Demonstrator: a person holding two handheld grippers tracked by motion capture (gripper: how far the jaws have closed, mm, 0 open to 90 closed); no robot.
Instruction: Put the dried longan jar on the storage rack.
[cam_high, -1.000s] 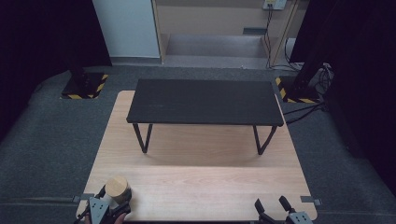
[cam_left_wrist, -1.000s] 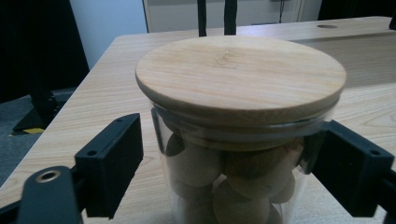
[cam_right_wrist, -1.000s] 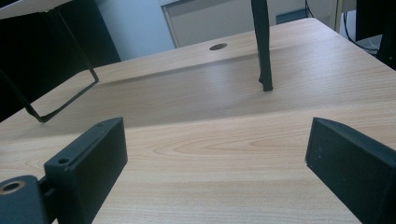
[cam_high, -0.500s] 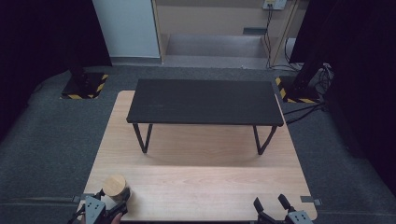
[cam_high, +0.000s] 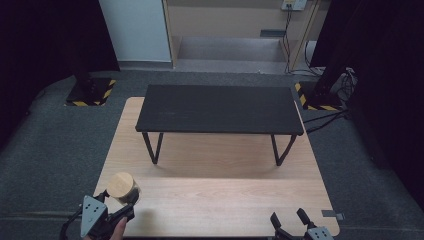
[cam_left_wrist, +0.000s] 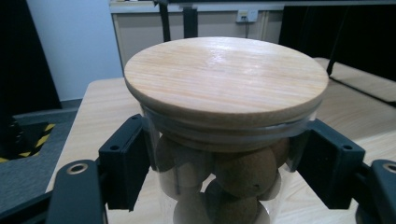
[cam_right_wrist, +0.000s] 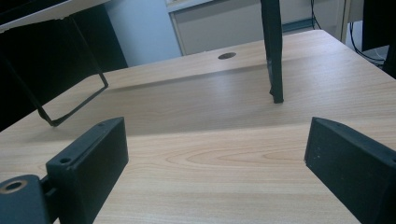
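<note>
**Near the desk's front-left corner: jar in your left claw**

At the front-left corner of the desk (cam_high: 215, 200), your left claw (cam_left_wrist: 224, 163) is clamped on a clear jar (cam_left_wrist: 219, 182), its jaws pressing the glass from both sides just below the round wooden lid (cam_left_wrist: 226, 79). Brown cork-like balls (cam_left_wrist: 245, 170) fill the jar. Whether its base touches the wood is hard to tell. Your right claw (cam_right_wrist: 215, 163) sits at the front-right edge, jaws spread wide with nothing between them. Behind both stands a low black stand (cam_high: 220, 107) on thin legs.
</note>
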